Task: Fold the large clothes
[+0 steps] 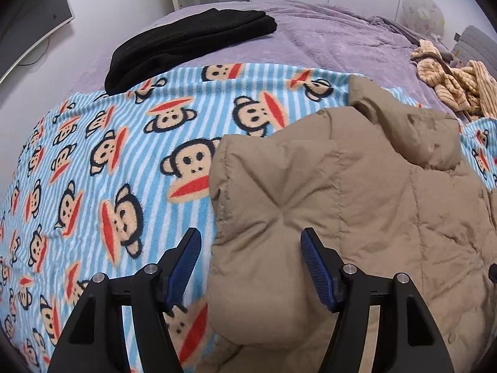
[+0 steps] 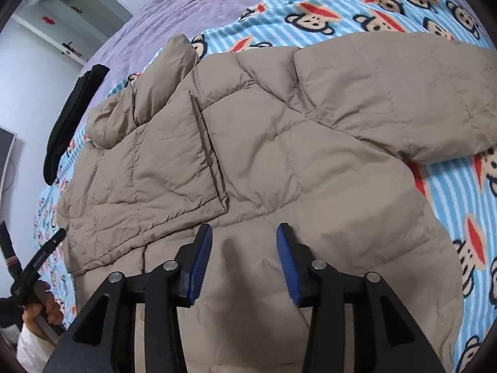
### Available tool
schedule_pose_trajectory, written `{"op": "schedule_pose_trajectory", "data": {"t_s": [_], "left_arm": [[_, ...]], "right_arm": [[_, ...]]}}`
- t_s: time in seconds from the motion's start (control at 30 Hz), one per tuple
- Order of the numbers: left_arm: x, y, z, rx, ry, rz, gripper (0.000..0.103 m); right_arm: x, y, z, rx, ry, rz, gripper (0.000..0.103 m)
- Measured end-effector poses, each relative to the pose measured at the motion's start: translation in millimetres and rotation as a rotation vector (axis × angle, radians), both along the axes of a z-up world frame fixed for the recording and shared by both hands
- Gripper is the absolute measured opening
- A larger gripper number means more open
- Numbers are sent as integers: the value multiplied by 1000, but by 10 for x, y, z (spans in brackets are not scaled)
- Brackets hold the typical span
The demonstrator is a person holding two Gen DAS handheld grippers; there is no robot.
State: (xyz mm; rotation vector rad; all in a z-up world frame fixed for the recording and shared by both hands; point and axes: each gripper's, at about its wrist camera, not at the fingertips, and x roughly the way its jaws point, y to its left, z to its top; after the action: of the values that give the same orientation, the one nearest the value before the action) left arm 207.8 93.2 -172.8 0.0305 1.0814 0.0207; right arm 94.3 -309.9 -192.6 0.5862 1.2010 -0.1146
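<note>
A tan quilted puffer jacket [image 2: 279,143] lies spread on a blue striped monkey-print blanket [image 2: 450,192] on the bed. One front panel is folded over the body, and a sleeve [image 2: 403,93] stretches to the right. My right gripper [image 2: 245,233] hovers open over the jacket's lower part, nothing between its blue pads. In the left wrist view the jacket [image 1: 357,192] fills the right half, and my left gripper [image 1: 250,239] stands open above its folded left edge. The other handheld gripper [image 2: 40,261] and a hand show at the lower left of the right wrist view.
A folded black garment [image 1: 186,43] rests on the purple bedspread [image 1: 326,37] beyond the blanket [image 1: 108,161]. A crumpled yellow striped garment [image 1: 450,80] lies at the far right. A pale pillow [image 1: 422,12] sits near the wall. A monitor [image 1: 37,21] stands at the far left.
</note>
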Motion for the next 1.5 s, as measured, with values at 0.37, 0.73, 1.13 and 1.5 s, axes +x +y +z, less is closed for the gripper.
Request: {"op": "schedule_pose_trajectory", "data": {"t_s": [0.37,0.73,1.13,1.5], "left_arm": [[-540,-779,211,-89,45,-90,103],[-601,-1563,233,-98,96,-159,103],[-747,-2335,226,-77,111,-222,103],[-824,-2758,258,-56,121,-211,103]], "right_arm": [[-416,-381,107,104,-28,-99,65],[-956,-1402,147,182,-83,-306,87],[-1100,-2681,-20,320,-121,-527,87],[-872,-3690,-375,505,-225,-705,87]]}}
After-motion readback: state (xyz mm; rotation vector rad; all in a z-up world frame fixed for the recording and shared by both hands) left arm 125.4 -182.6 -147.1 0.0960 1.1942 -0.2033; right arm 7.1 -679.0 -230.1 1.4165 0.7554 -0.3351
